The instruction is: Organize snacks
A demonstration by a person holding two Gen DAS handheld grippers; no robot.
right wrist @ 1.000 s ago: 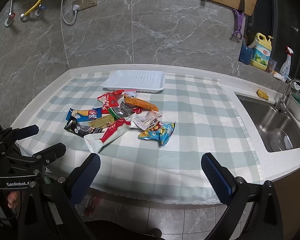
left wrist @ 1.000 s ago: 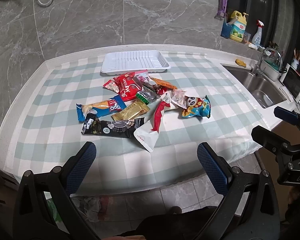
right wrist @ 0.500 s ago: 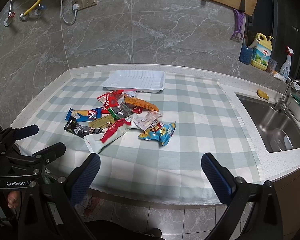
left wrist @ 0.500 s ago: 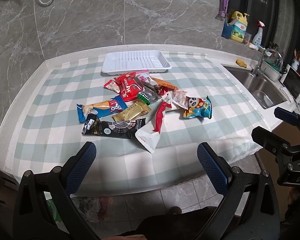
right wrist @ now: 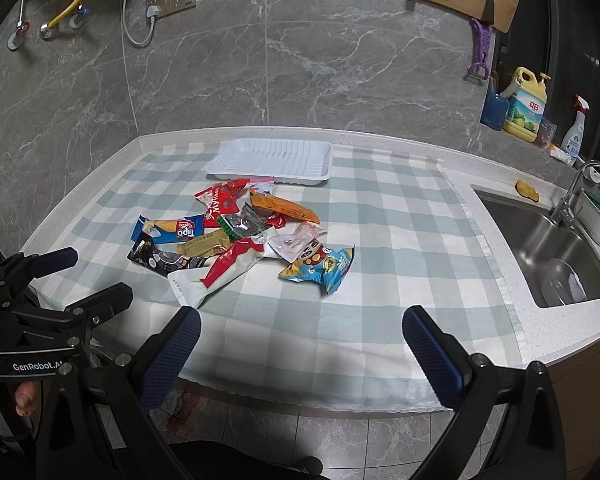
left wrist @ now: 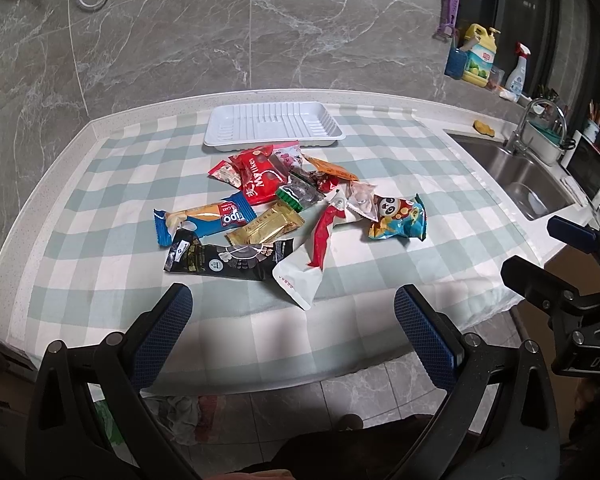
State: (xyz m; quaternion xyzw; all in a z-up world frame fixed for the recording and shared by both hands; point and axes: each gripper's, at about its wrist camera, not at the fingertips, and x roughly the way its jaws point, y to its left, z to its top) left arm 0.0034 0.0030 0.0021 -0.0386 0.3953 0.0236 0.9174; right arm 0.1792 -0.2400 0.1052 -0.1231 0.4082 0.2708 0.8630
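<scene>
Both the left gripper (left wrist: 292,312) and the right gripper (right wrist: 300,334) are hovering off the counter's near edge, fingers spread wide and holding nothing. The snack packets (left wrist: 284,216) are lying heaped on the checked cloth (left wrist: 100,216), just in front of the white tray (left wrist: 274,126).

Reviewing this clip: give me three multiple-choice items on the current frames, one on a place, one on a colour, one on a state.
1. Where is the white tray?
A. Behind the snack pile, toward the wall
B. In the sink
C. On the floor

2. What colour is the panda snack bag?
A. Black
B. Mostly blue
C. Purple

3. What state are the left gripper and right gripper in?
A. Both open, holding nothing
B. Both clamping snacks
C. One holding the tray

Answers: 1 A, the tray lies beyond the pile; 2 B, blue wrapper; 3 A, fingers spread wide over nothing.
</scene>
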